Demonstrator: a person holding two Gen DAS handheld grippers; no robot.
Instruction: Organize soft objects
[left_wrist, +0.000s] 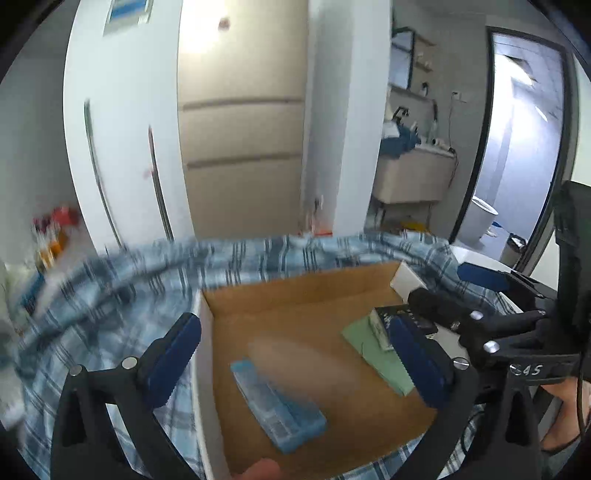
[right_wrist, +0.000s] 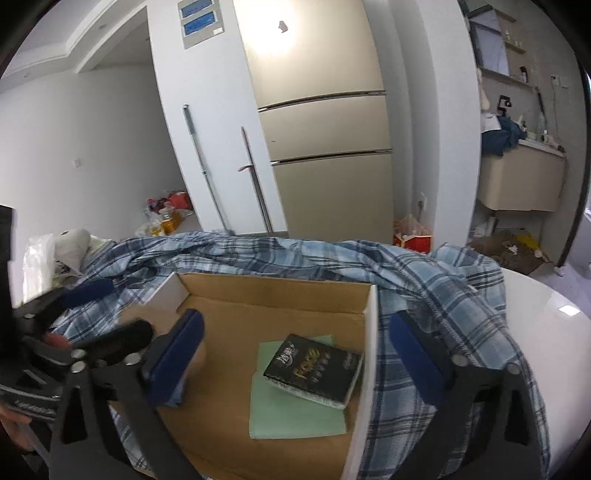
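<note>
Left gripper (left_wrist: 295, 363): jaws spread wide, empty, poised over near left part of box; blue pads (left_wrist: 173, 358) clear of everything.

Right gripper (right_wrist: 295, 363): jaws likewise wide apart, nothing between them, straddling right wall of box, one finger inside, one outside over cloth.

Cardboard box (right_wrist: 273, 291): open top, brown inside, white outer walls, low sides. Contents: blue case (left_wrist: 280, 406) near left, green sheet (right_wrist: 295, 413) on floor toward right, black book (right_wrist: 314, 369) lying across sheet's far part.

Plaid shirt (right_wrist: 443, 280): blue-and-white check, bunched round far, left and right sides of box, draped against right wall, spilling rightward onto white table (right_wrist: 535, 295). Judged light, limp, prone to sag and trail when lifted; no stiffness to push against. Best hold likely on raised fold or ridge just right of box wall, or on far heap, two grips well apart to spread weight and keep cloth from dragging.

Edges: box walls thin, apt to catch fingers or shift if nudged; rounded table edge at right, cloth close to it.

Open room: bare table surface far right; box floor free in centre. Fridge (right_wrist: 325, 122) and wall well beyond, no obstruction.
</note>
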